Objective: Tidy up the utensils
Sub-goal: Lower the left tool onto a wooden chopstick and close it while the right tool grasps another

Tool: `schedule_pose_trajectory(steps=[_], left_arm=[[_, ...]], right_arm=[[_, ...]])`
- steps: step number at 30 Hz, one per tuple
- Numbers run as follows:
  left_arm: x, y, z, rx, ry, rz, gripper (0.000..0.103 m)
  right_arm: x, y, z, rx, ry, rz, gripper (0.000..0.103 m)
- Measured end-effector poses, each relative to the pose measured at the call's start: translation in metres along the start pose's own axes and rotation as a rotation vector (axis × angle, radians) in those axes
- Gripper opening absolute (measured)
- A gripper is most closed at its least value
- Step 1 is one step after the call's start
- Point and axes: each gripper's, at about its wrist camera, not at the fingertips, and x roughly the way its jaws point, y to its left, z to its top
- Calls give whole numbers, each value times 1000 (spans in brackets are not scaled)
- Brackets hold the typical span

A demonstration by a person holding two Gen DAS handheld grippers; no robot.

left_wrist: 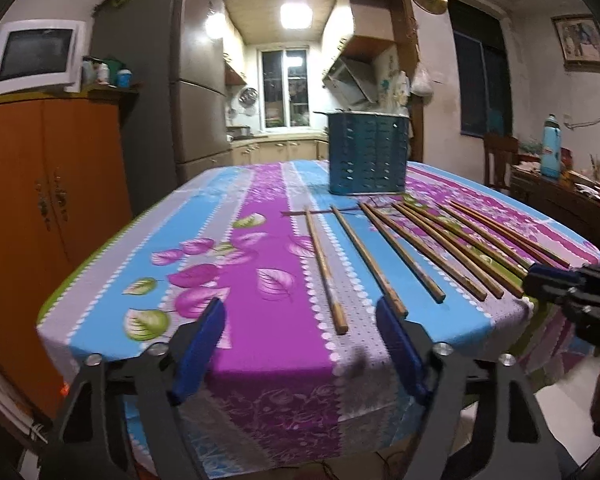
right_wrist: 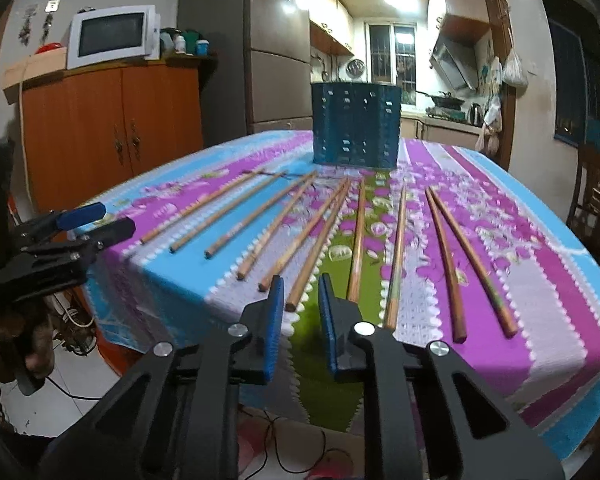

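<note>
Several wooden chopsticks lie fanned out on the flowered tablecloth, thick ends toward me; they also show in the right wrist view. A blue perforated utensil holder stands upright behind them, also in the right wrist view. My left gripper is wide open and empty at the table's near edge, by the two leftmost chopsticks. My right gripper is open with a narrower gap and empty, its tips near the end of a middle chopstick.
An orange wooden cabinet with a microwave stands left of the table. A fridge is behind it. A chair and a cluttered side table with a blue bottle are at the right. Cables lie on the floor.
</note>
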Motion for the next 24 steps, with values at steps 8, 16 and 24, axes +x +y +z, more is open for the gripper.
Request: schedule_pose_trajectory(steps=[8, 16, 24], left_arm=[[27, -7, -5, 21, 46, -63, 49], [30, -11, -5, 16, 30, -55, 25], [28, -18, -12, 19, -17, -8, 26]], right_arm=[[10, 2, -3, -3, -10, -7, 16], [14, 3, -3, 22, -22, -18, 16], [20, 6, -1, 23, -37, -45, 16]])
